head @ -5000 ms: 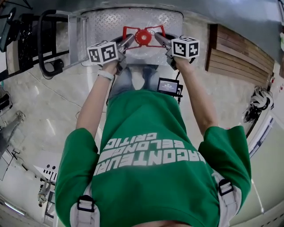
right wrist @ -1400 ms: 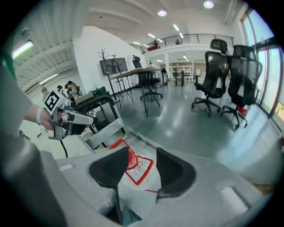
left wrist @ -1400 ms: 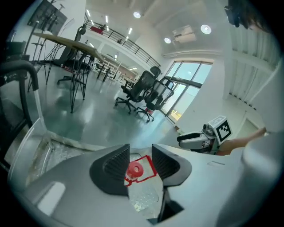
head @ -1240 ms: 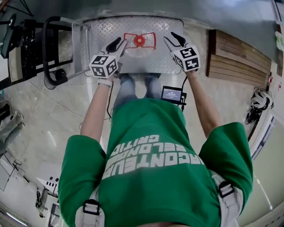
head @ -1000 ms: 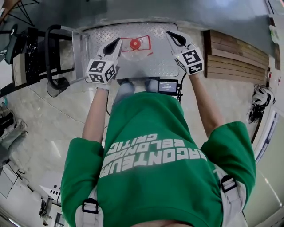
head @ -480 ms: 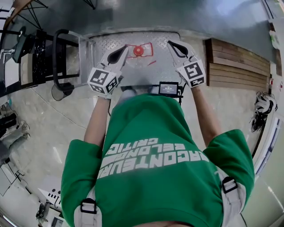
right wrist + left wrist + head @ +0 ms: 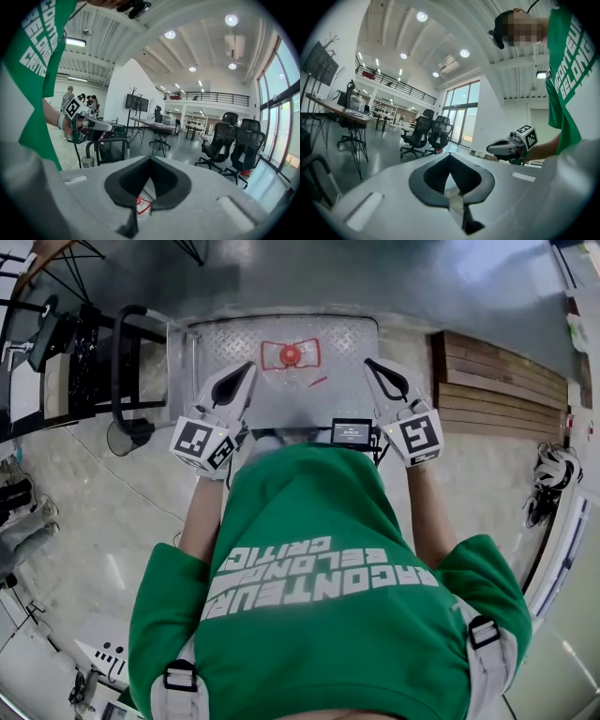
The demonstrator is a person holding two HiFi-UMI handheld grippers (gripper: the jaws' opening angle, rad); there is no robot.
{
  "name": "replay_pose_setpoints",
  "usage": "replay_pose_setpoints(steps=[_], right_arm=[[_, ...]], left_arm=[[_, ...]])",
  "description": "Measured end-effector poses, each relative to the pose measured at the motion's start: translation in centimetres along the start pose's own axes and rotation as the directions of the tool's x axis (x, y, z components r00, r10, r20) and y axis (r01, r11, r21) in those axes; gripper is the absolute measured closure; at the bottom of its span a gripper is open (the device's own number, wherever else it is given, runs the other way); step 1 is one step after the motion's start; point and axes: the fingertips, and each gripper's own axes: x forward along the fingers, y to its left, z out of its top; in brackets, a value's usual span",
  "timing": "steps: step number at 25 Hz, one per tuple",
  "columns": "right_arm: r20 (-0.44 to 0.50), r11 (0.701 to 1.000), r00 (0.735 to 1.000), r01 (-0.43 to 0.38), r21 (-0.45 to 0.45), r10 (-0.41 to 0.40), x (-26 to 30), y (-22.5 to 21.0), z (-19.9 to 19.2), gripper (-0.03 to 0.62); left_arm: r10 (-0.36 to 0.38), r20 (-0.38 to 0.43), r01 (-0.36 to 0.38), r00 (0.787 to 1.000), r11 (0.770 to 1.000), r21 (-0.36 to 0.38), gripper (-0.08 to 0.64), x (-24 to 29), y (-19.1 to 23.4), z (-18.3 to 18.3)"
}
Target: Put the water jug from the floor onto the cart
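Set down water jug (image 7: 290, 354) on cart (image 7: 345, 337); pulled left claw (image 7: 247, 367) and right claw (image 7: 369, 364) back nearer and up, both pressed together, empty; judge placement done

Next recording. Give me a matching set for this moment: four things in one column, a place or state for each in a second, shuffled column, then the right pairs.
Things:
1. water jug
2. left hand-held gripper
3. wooden boards
4. cart handle

Places or states:
A. on the floor, right of the cart
B. black, at the cart's left end
C. standing on the cart deck, red cap up
D. shut, empty, apart from the jug

Pairs: 1-C; 2-D; 3-A; 4-B
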Motion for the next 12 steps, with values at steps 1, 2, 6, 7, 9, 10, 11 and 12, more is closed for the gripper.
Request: replay_pose_setpoints(steps=[1,2,6,7,9,10,11,12], right_arm=[[-0.003,1.0,1.0,0.0,0.003,0.0,0.0,0.0,-0.1,0.6],[-0.006,1.0,1.0,-0.002,0.004,0.002,0.1,0.0,-0.3,0.6],[-0.01,1.0,1.0,-0.009,0.004,0.009,0.3,0.2,-0.5,0.6],[-0.01,1.0,1.0,-0.011,0.005,0.011,0.4,0.2,-0.5,0.6],[-0.011,1.0,1.0,-0.013,0.004,0.013,0.5,0.2,-0.5,0.6],[-0.012,1.0,1.0,-0.014,0.001,0.014,0.5,0.2,-0.5,0.6],[-0.013,1.0,1.0,-0.015,-0.003,0.015,0.6,0.2,-0.5,0.6],[-0.014,1.0,1.0,-0.016,-0.007,0.016,0.6,0.2,-0.5,0.6]], left_arm=[[0.006,-0.004,-0.006,1.0,1.0,-0.005,0.545,0.1,0.1,-0.3],[0.01,-0.008,-0.01,1.0,1.0,-0.009,0.545,0.1,0.2,-0.5],[0.006,-0.014,-0.006,1.0,1.0,-0.016,0.545,0.7,0.0,-0.9],[0.004,-0.015,-0.005,1.0,1.0,-0.019,0.545,0.8,-0.1,-0.9],[0.002,-0.019,-0.002,1.0,1.0,-0.023,0.545,1.0,-0.2,-1.1],[0.0,-0.02,-0.001,1.0,1.0,-0.024,0.545,1.1,-0.2,-1.1],[-0.002,-0.021,0.001,1.0,1.0,-0.024,0.545,1.2,-0.3,-1.2],[-0.004,-0.022,0.003,1.0,1.0,-0.025,0.545,1.3,-0.3,-1.2]])
